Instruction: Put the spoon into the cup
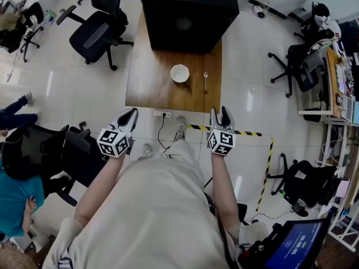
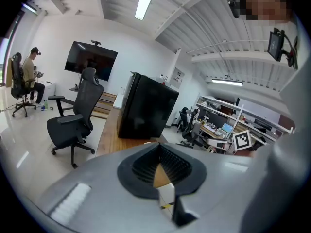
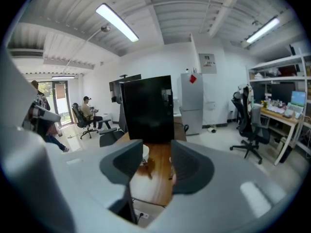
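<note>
Pale tiled floor fills the head view, with a wooden table (image 1: pixel 147 83) ahead of me carrying a large black box (image 1: pixel 188 15) at its far end. The white cup (image 1: pixel 180 73) stands upright near the table's near edge, and the spoon (image 1: pixel 206 82) lies flat on the wood just to its right, apart from it, handle towards me. Both tools are held over the floor, short of the table. The left gripper (image 1: pixel 128 117) reads as one closed point and the right gripper (image 1: pixel 220 114) shows two separate prongs. A power strip (image 1: pixel 162 114) and its cable lie on the floor at the table's foot.

Looking through the left gripper view, the left gripper (image 2: pixel 160 149) has its pads meeting at the tips with nothing held, aimed past the table's corner at the black box (image 2: pixel 146 111).

From the right gripper view, the right gripper (image 3: pixel 156 160) has its pads standing apart and empty, with the tabletop (image 3: pixel 156 178) framed in the gap. The cup (image 3: pixel 145 152) peeks out beside the left pad. I cannot pick out the spoon with confidence here.

My worries are these. The spoon is thin and flat on hard wood, so a shallow approach could skate the pads over it or push it off the near edge. Coming in from the left, a pad could knock the cup. That cable could also catch a foot.
</note>
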Motion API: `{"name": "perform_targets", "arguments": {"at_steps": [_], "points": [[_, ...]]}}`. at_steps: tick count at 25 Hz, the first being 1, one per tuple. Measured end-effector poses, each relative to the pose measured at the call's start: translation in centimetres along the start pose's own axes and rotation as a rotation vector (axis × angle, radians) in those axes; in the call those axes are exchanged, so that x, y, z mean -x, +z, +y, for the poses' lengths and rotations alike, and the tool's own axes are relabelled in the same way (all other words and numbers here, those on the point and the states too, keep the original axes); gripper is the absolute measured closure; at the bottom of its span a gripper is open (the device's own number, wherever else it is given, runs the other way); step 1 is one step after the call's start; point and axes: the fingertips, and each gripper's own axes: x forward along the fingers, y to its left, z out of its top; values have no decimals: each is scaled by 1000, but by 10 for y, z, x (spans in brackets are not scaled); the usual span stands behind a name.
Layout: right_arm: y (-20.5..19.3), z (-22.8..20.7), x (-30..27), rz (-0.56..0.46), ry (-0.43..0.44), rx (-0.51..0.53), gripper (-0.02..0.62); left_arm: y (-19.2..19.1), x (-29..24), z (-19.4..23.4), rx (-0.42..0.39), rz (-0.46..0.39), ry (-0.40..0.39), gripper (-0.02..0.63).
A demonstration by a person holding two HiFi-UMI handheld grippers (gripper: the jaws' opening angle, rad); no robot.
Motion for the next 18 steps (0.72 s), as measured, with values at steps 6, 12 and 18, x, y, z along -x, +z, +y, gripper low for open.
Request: {"name": "perform_targets", "arguments": {"at_steps": [6, 12, 18], "points": [[-11, -26, -46, 62, 48, 16, 414, 4, -33, -15, 12, 25, 32, 603], [-19, -52, -79, 109, 105, 41, 420, 13, -68, -24, 23, 22, 83, 604], [-29, -64, -111, 151, 189, 72, 422, 19, -86, -29, 38, 3, 154, 604]]}}
